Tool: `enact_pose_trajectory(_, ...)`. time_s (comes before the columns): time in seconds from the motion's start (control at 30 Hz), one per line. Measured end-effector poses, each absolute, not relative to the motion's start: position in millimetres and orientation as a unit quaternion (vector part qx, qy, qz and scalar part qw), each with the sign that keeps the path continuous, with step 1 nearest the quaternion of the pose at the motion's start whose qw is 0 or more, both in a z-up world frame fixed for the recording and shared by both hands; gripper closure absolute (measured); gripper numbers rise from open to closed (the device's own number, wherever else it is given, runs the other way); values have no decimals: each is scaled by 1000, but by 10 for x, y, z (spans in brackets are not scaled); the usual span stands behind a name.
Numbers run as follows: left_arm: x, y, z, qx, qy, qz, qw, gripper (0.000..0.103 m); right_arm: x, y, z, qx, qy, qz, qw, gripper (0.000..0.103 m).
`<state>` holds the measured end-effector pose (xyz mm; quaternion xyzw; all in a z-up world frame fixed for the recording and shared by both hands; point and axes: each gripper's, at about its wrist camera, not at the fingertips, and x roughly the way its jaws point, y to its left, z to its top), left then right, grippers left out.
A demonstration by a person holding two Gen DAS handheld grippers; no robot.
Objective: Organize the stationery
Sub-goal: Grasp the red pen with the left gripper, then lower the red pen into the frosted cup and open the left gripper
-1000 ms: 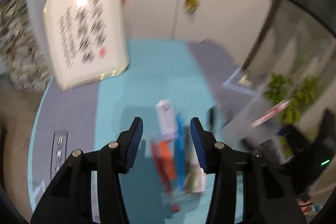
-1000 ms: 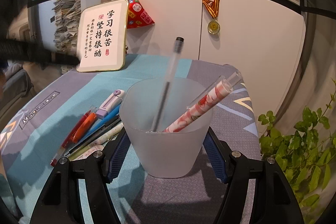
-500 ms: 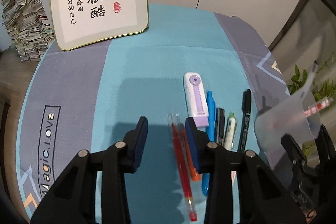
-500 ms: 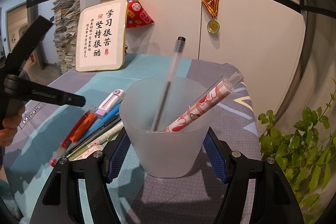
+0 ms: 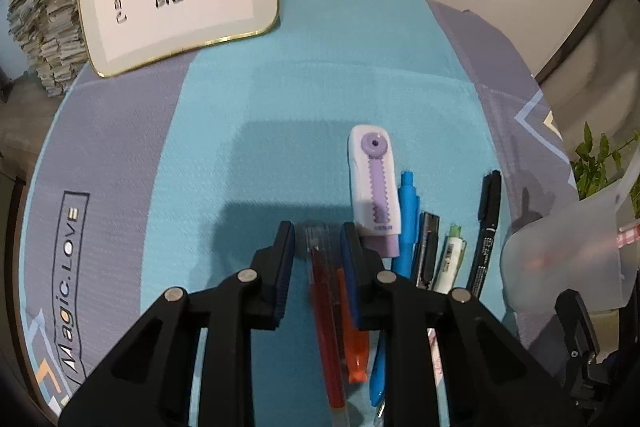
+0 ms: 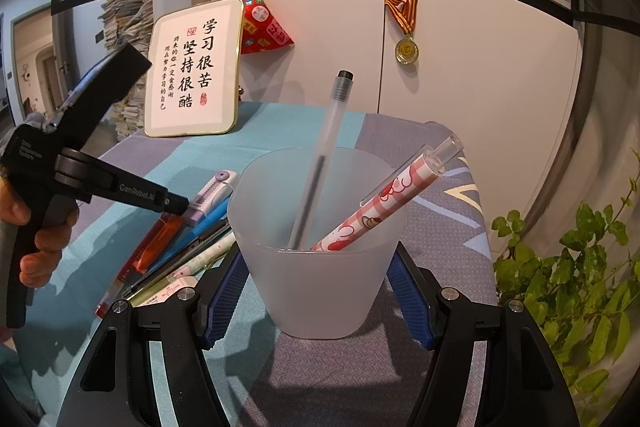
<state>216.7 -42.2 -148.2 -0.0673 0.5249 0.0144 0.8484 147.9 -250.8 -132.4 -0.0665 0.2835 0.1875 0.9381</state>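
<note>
Left wrist view showed the left gripper (image 5: 316,241), fingers narrowly apart, straddling the red pen (image 5: 326,327), which lay lengthwise between them; right gripper (image 6: 316,291) clasped the cup (image 6: 320,267).

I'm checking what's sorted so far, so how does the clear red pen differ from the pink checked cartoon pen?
The clear red pen lies flat on the blue cloth, between the left gripper's open fingers; the pink checked cartoon pen leans tilted inside the frosted plastic cup, which the right gripper holds. The first has a red barrel, the second a pink pattern. Both have clear ends.
</note>
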Motion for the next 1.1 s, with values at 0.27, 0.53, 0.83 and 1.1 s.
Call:
enact_pose_trajectory(0.27, 2131, -357, -1475, -73, 530, 11, 845, 90, 1480, -2509, -1324, -67, 284, 188, 938, 33)
enact_pose_trajectory(0.53, 1859, -174, -1190, -82, 500, 4, 862, 90, 1481, -2509, -1321, -67, 284, 188, 938, 33)
enact_pose_trajectory(0.83, 1639, -216, -837, -78, 455, -8, 887, 91, 1481, -2509, -1321, -66, 284, 188, 938, 33)
enact_pose_trajectory(1.1, 1461, -255, -527, -70, 412, -30, 908, 91, 1478, -2509, -1319, -67, 283, 188, 938, 33)
